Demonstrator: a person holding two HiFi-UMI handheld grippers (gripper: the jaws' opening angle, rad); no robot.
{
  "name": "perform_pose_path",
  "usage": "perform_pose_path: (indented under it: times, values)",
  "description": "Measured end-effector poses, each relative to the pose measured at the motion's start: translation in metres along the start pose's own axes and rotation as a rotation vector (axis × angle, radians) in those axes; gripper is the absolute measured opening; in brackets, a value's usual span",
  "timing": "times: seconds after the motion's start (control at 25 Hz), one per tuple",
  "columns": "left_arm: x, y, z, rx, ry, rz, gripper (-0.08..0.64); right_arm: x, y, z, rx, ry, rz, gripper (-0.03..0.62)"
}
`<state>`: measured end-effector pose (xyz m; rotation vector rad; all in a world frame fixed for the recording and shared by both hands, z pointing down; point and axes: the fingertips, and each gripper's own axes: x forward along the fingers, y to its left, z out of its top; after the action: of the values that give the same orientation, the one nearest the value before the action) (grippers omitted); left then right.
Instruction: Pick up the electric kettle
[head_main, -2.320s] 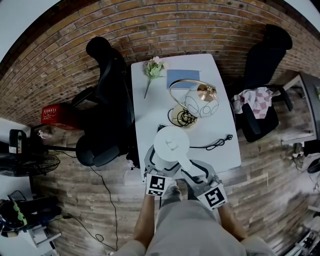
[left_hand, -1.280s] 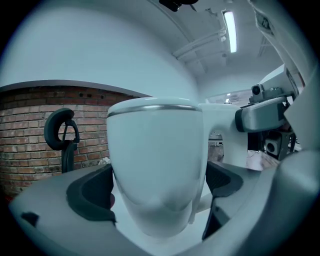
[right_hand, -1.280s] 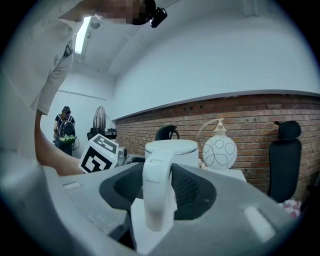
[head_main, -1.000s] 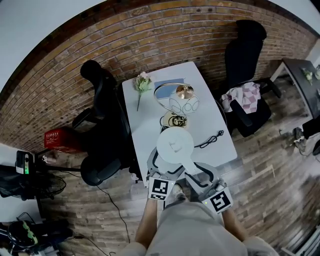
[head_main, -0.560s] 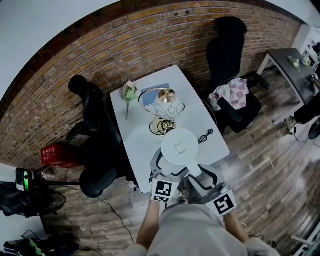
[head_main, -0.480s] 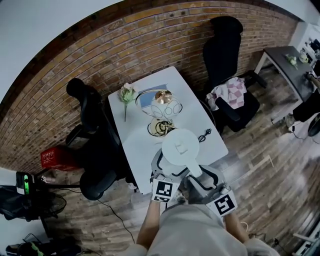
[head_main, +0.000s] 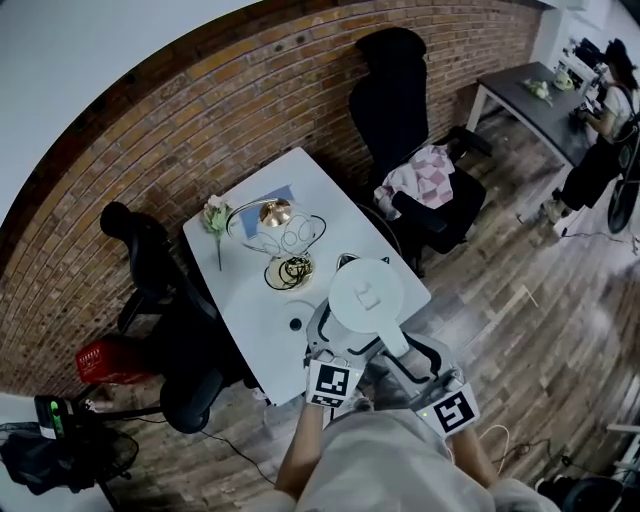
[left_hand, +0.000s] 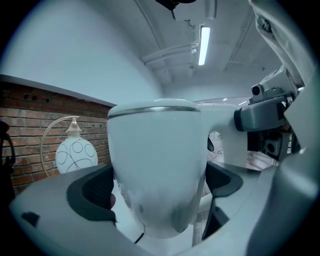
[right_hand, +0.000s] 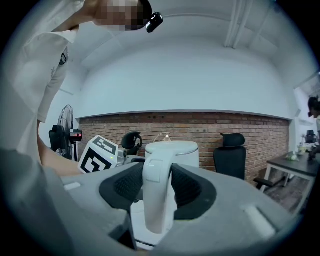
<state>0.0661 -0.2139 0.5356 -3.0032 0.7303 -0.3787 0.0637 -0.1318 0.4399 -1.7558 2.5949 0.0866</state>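
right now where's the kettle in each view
Head view: kettle just below centre.
Left gripper view: kettle body fills the centre, between the jaws.
Right gripper view: kettle at centre, its handle between the jaws.
Shared landmark: the brick wall behind.

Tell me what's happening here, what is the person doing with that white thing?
A person is holding a white electric kettle with both tongs. The left tongs are clamped around the kettle's body, and the right tongs are shut on its handle. The kettle appears lifted clear of the white table, just above its near edge. A globe lamp stands further back on the table.
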Motion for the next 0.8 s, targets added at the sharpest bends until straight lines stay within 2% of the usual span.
perform_pose_path:
  times: [0.36, 0.8]
  values:
    - [0.039, -0.047, 0.018, 0.027, -0.015, -0.16, 0.571, -0.037, -0.034, 0.002, -0.004, 0.026, -0.162, 0.176]
    - [0.064, -0.091, 0.033, 0.056, -0.026, -0.289, 0.571, -0.073, -0.056, 0.004, -0.005, 0.052, -0.294, 0.176]
